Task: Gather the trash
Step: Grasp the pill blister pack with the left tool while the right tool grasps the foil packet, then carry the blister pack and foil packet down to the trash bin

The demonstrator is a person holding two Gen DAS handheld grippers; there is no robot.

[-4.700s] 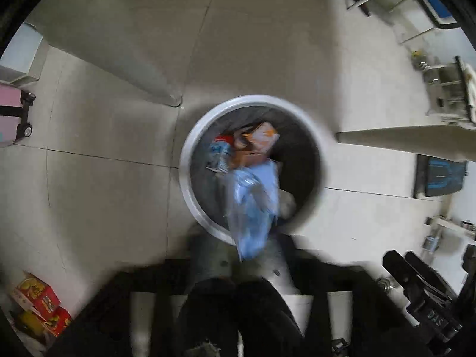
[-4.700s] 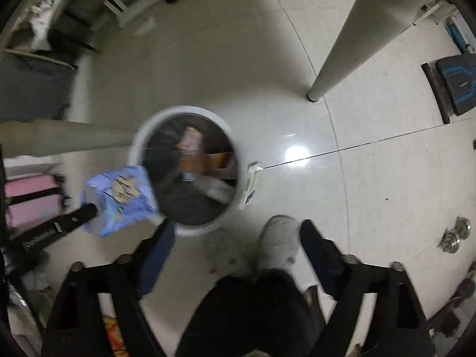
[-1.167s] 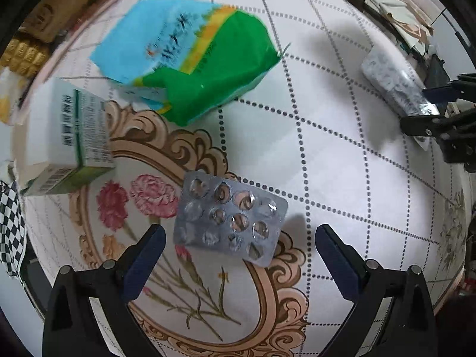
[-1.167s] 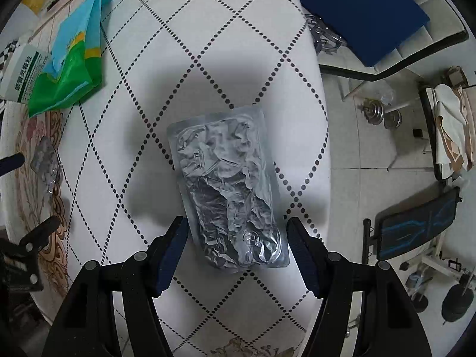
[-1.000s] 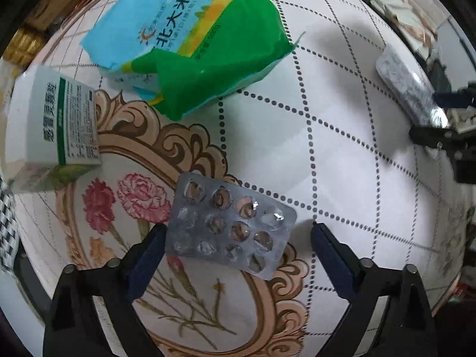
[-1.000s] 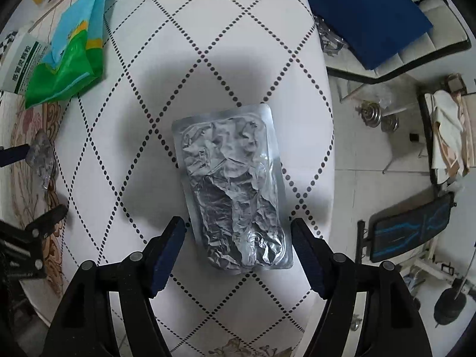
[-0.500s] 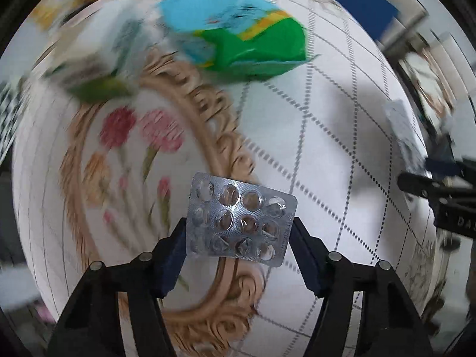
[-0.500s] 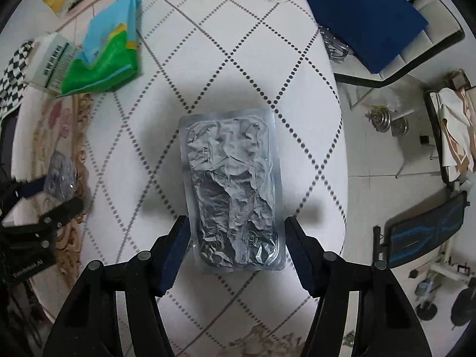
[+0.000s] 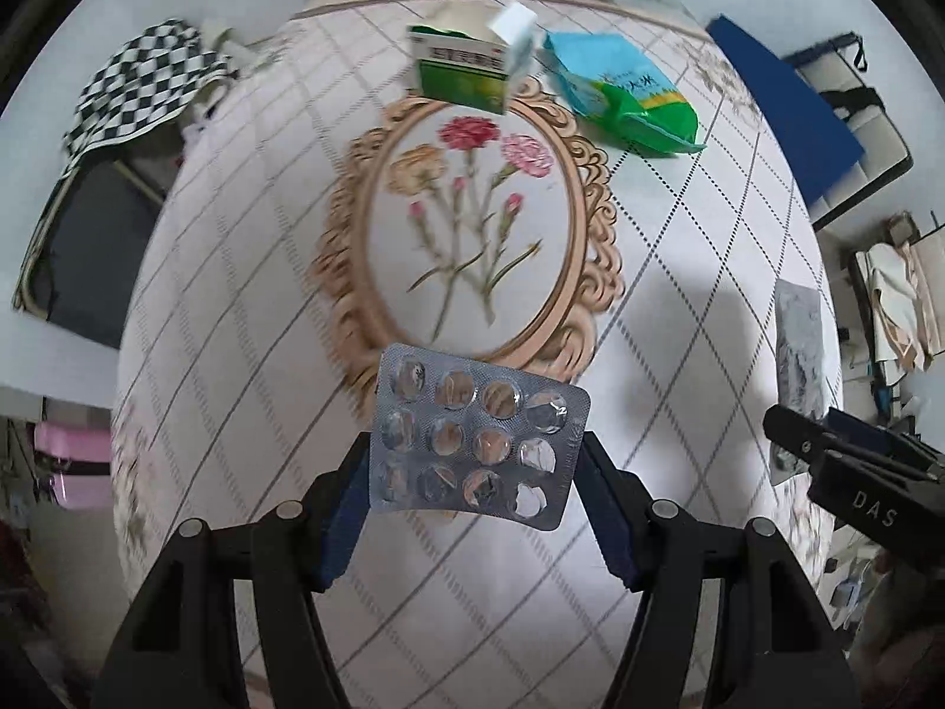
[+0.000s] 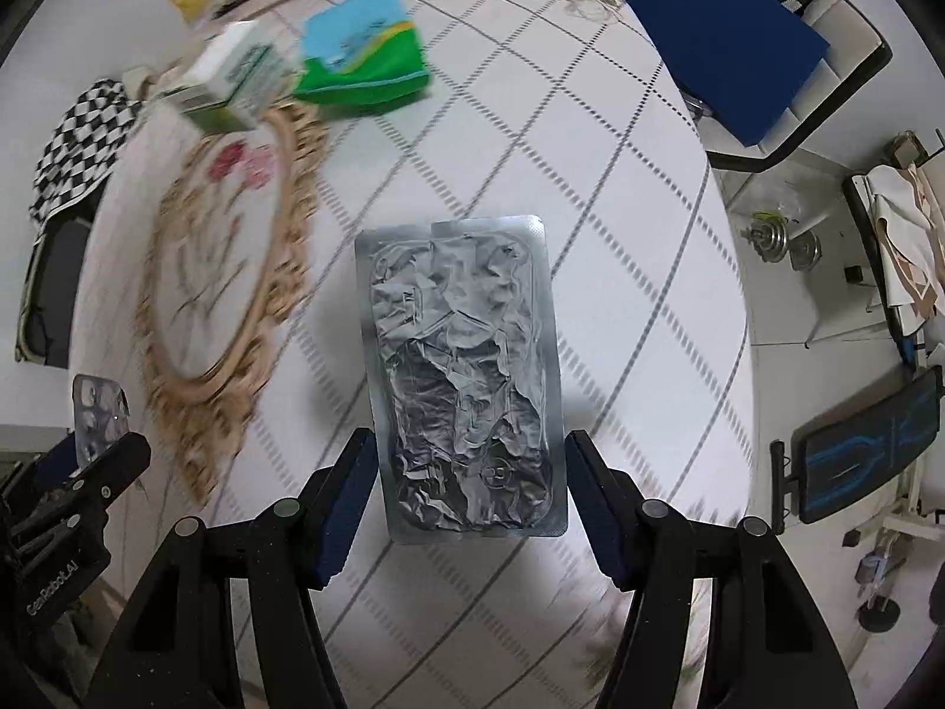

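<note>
L wrist: L tongs (image 9: 475,487) pinch blister pack (image 9: 477,432) | R tongs (image 10: 469,493) pinch foil pouch (image 10: 463,378) nr table edge (image 10: 729,272)

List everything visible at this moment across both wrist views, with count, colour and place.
blister pack: 1, silver, held between the left gripper's fingers above the table.
foil pouch: 1, crumpled silver, held between the right gripper's fingers.
carton: 1, green and white, far side of table.
snack bag: 1, blue and green, right of the carton.
tablecloth: 1, white, dotted diamonds, floral oval.
checkered cloth: 1, black and white, off the table's left edge.
left gripper: 1, black, blue pads.
right gripper: 1, black, blue pads.
</note>
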